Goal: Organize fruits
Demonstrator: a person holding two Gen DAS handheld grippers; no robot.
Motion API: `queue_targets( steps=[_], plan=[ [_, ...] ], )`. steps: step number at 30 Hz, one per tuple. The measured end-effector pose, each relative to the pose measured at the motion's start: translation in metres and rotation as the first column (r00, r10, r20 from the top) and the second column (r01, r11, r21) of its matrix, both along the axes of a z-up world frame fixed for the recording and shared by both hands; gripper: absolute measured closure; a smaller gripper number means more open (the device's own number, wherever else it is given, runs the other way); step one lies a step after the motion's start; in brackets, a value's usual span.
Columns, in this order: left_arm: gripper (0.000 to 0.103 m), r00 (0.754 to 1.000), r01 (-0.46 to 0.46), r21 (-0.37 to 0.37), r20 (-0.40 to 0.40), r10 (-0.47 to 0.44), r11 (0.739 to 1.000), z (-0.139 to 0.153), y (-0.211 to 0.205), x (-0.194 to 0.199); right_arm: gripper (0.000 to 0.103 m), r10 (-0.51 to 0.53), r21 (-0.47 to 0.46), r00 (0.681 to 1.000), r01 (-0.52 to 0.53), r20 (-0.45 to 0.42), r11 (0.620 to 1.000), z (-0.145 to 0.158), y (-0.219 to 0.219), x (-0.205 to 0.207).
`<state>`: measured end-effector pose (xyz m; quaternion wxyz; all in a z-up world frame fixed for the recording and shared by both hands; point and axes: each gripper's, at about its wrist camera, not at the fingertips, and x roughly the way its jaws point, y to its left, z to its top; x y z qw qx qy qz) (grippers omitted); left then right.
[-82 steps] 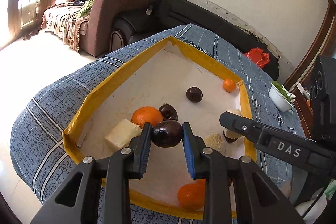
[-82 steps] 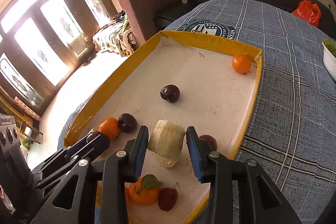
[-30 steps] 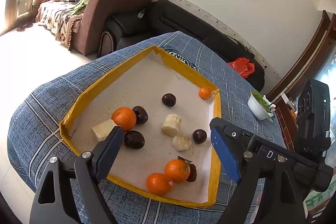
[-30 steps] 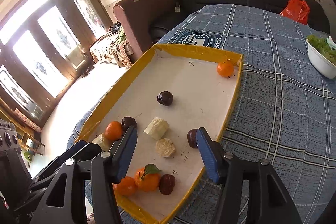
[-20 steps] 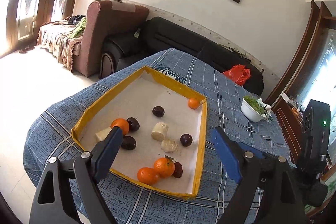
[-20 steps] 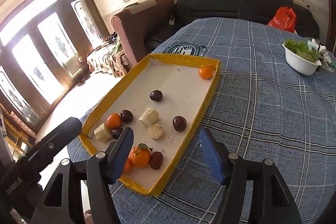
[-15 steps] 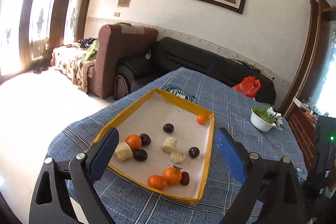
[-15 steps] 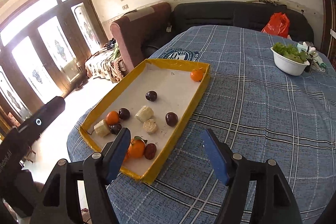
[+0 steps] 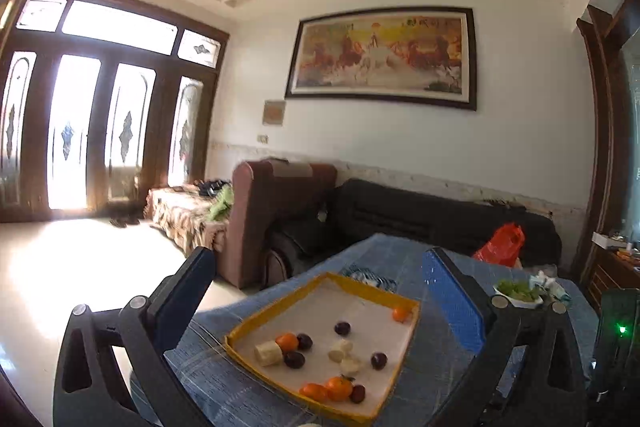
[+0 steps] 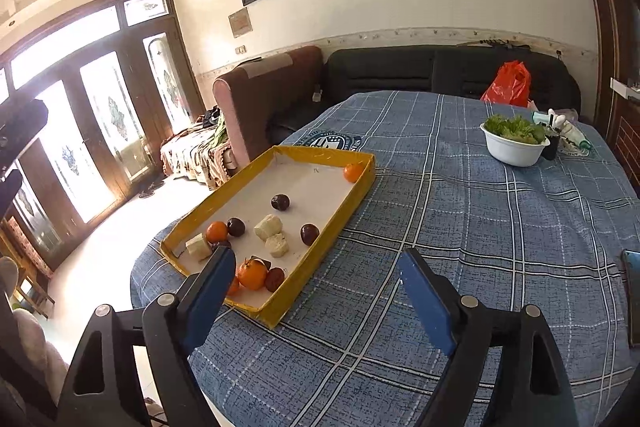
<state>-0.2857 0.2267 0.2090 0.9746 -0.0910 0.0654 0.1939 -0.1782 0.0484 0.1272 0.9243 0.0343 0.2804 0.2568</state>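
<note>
A yellow-rimmed tray (image 10: 362, 193) lies on the blue plaid table and also shows in the left wrist view (image 9: 240, 351). In it lie several oranges, one at the far corner (image 10: 353, 172), several dark plums such as one mid-tray (image 10: 280, 202), and pale banana pieces (image 10: 268, 227). My left gripper (image 9: 320, 295) is open and empty, held high and well back from the tray. My right gripper (image 10: 316, 283) is open and empty, above the table beside the tray's near end.
A white bowl of greens (image 10: 514, 143) stands at the table's far right, with small items next to it. A dark phone (image 10: 632, 299) lies at the right edge. Sofas and a red bag (image 10: 510, 85) are behind the table. Glass doors are at the left.
Both grippers let go of their fruit, opened wide and pulled up and back from the tray. The plum and banana piece now lie in the tray.
</note>
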Motion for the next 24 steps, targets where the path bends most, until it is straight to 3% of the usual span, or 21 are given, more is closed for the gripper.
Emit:
queue_targets(
  steps=[4,7,10,15,24],
  plan=[
    [0.0,0.972,0.102,-0.114,-0.202,-0.123,0.988,-0.031,0.003,0.042,0.011,-0.006,-0.024,1.0,0.006,0.017,1.0,-0.007,0.0,-0.004],
    [0.0,0.943,0.129,-0.202,-0.278,-0.184,0.971,-0.054,0.008,0.062,0.01,-0.017,-0.045,1.0,0.018,0.016,0.999,-0.017,-0.001,-0.002],
    [0.0,0.927,0.13,-0.244,-0.315,-0.206,0.961,-0.07,0.008,0.068,0.009,-0.038,-0.074,0.999,0.039,0.014,0.997,-0.028,-0.001,0.001],
    [0.0,0.877,0.136,-0.286,-0.411,-0.249,0.949,-0.095,0.007,0.084,0.009,-0.052,-0.123,0.999,0.052,-0.002,0.991,-0.042,0.004,0.005],
    [0.0,0.856,0.123,-0.302,-0.45,-0.255,0.945,-0.109,0.014,0.092,0.009,-0.024,-0.198,1.0,0.022,-0.008,0.98,-0.051,0.028,0.011]
  ],
)
